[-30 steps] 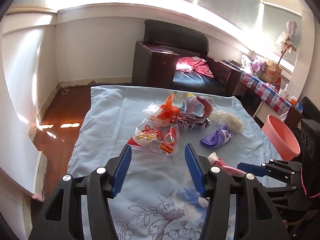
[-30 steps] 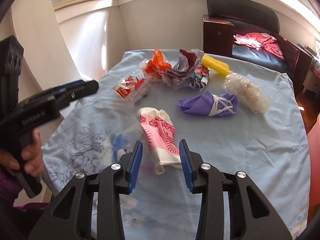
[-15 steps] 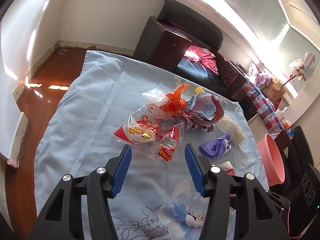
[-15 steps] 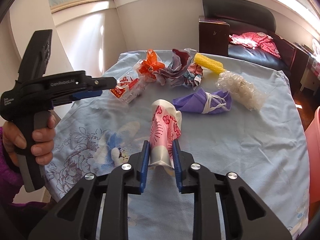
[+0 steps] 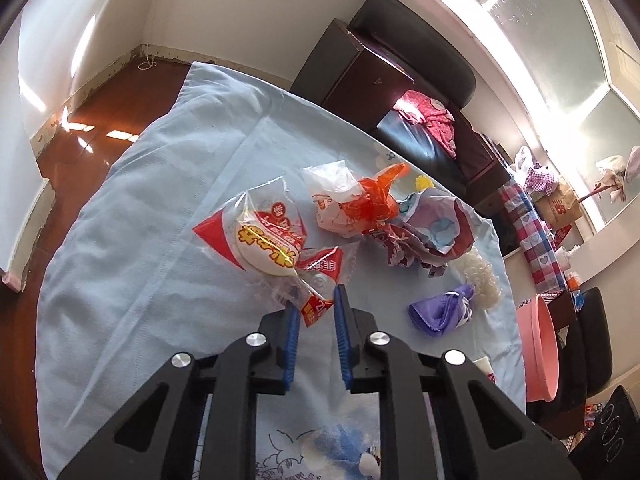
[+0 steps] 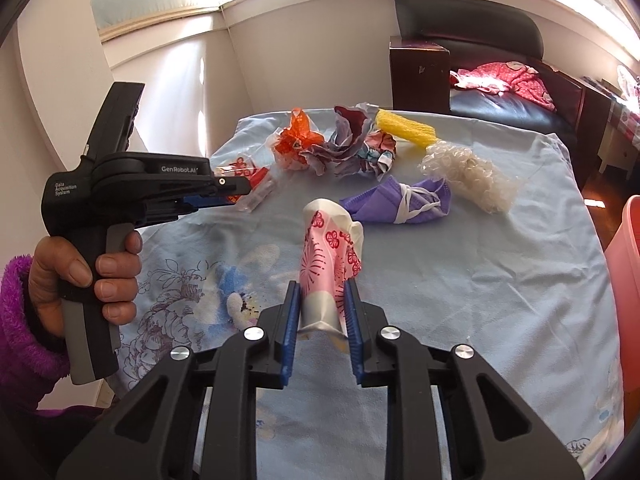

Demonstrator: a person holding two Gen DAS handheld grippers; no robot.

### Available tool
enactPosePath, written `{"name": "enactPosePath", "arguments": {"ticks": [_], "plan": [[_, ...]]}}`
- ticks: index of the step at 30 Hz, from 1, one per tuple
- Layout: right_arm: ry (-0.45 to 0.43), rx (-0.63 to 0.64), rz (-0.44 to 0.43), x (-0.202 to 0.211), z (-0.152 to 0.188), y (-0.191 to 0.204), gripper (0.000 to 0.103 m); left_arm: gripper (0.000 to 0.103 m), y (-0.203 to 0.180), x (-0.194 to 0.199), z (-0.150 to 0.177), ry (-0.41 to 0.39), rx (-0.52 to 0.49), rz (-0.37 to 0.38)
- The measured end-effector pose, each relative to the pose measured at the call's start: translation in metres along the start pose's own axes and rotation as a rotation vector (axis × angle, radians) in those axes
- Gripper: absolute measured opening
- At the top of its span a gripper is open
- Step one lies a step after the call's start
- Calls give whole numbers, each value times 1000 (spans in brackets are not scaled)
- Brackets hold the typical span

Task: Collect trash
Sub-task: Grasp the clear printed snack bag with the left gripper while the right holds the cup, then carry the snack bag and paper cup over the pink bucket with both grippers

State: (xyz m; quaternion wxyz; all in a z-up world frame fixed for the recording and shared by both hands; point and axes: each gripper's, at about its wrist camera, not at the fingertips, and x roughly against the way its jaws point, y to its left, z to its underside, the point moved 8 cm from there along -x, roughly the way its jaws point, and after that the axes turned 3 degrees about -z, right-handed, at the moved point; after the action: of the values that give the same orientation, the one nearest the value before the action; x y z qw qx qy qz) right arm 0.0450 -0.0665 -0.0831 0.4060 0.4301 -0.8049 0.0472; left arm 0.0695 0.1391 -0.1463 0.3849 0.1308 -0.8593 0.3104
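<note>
My left gripper [image 5: 316,304] is shut on the near end of a clear red-and-white snack wrapper [image 5: 268,240] lying on the blue cloth [image 5: 140,240]. The same gripper [image 6: 236,188] shows in the right wrist view at the wrapper [image 6: 250,178]. My right gripper [image 6: 320,296] is shut on a crushed pink-and-white paper cup [image 6: 330,248] and holds it upright above the cloth. Further back lie an orange wrapper [image 6: 298,140], crumpled purple-red paper [image 6: 348,148], a purple face mask [image 6: 400,200], a yellow foam net [image 6: 404,128] and a clear curly wad [image 6: 464,172].
A pink plastic bin [image 5: 538,352] stands on the floor off the table's right edge; its rim shows in the right wrist view [image 6: 626,248]. A dark cabinet [image 5: 352,80] and black couch [image 5: 424,136] stand behind the table. Wooden floor [image 5: 100,112] lies to the left.
My left gripper moved forward and down to the snack wrapper and closed on it. My right gripper closed on the paper cup and lifted it upright.
</note>
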Motion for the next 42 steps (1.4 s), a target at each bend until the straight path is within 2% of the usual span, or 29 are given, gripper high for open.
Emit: {"name": "enactPosePath", "arguments": {"ticks": [2, 8, 18, 28, 42], "plan": [[-6, -2, 0, 2, -1, 0, 22, 7, -1, 4, 1, -13, -18, -5], [-43, -5, 8, 12, -4, -1, 22, 5, -15, 26, 4, -72, -105, 3], [-111, -27, 40, 39, -10, -10, 22, 5, -73, 61, 19, -160, -324, 42], [-174, -73, 95, 73, -8, -34, 22, 5, -131, 68, 41, -168, -436, 115], [-261, -174, 192, 119, -2, -87, 22, 5, -213, 65, 68, -174, -577, 193]]}}
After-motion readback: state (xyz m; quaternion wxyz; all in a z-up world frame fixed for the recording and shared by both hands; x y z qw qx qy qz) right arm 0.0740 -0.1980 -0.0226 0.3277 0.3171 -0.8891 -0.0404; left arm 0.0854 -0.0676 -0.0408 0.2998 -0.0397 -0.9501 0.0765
